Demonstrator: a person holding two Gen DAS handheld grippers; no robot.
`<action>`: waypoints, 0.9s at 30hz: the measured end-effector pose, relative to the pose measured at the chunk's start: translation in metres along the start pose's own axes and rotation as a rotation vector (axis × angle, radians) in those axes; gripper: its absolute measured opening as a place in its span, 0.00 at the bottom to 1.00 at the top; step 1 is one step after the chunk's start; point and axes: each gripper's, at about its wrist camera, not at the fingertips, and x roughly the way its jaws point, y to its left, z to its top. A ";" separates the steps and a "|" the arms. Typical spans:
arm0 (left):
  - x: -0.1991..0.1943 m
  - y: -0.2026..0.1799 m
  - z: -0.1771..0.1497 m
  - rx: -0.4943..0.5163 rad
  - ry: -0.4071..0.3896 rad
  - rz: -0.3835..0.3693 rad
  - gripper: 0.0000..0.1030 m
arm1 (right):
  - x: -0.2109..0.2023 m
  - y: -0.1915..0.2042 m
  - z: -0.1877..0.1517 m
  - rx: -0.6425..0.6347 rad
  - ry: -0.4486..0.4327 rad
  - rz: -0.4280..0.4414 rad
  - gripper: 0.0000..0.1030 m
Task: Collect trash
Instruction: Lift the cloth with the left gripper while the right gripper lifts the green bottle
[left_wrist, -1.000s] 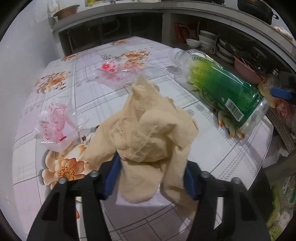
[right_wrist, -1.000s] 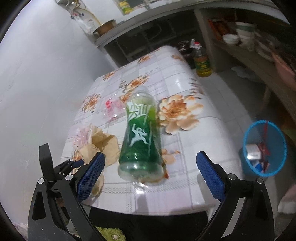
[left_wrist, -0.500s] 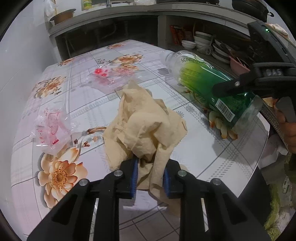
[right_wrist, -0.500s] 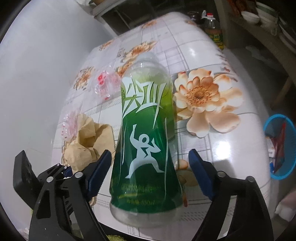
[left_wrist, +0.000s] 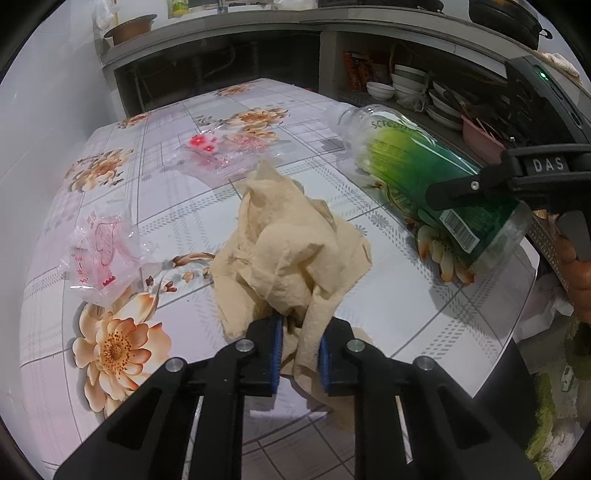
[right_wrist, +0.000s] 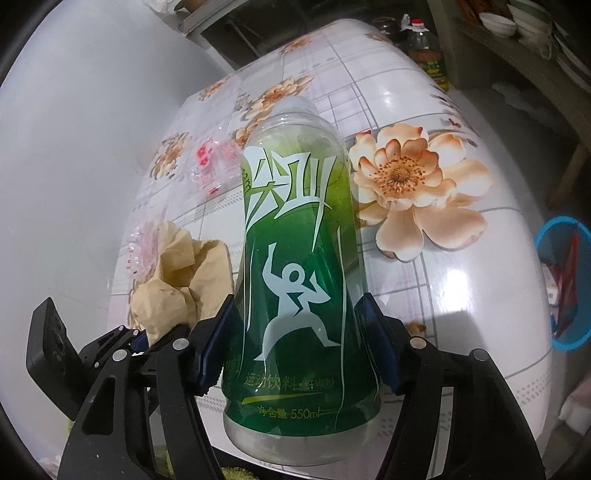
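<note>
My left gripper (left_wrist: 300, 355) is shut on a crumpled tan paper napkin (left_wrist: 291, 254) lying on the flowered table (left_wrist: 177, 206). The napkin also shows in the right wrist view (right_wrist: 181, 284). A green plastic bottle (right_wrist: 299, 266) lies on its side near the table's front edge. My right gripper (right_wrist: 299, 328) has its blue pads pressed on both sides of the bottle's lower body. The bottle (left_wrist: 424, 181) and the right gripper's finger show in the left wrist view. Two clear pink-printed wrappers (left_wrist: 99, 254) (left_wrist: 218, 155) lie further back on the table.
A blue bin (right_wrist: 565, 291) holding some trash stands on the floor right of the table. An oil bottle (right_wrist: 424, 51) stands on the floor beyond the table. Shelves with bowls (left_wrist: 406, 81) run along the right. A white wall (right_wrist: 74, 147) borders the table's left side.
My left gripper closed on the napkin. My right gripper moved forward around the bottle and closed its pads onto it.
</note>
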 end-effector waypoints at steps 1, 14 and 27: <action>0.000 0.000 0.001 -0.005 0.003 -0.002 0.13 | -0.002 -0.001 -0.001 0.001 -0.002 0.002 0.61; 0.001 -0.002 0.006 -0.031 0.010 -0.003 0.10 | -0.026 -0.013 -0.013 0.035 -0.049 0.033 0.60; -0.015 -0.010 0.012 -0.032 -0.030 0.017 0.10 | -0.041 -0.021 -0.018 0.055 -0.072 0.074 0.60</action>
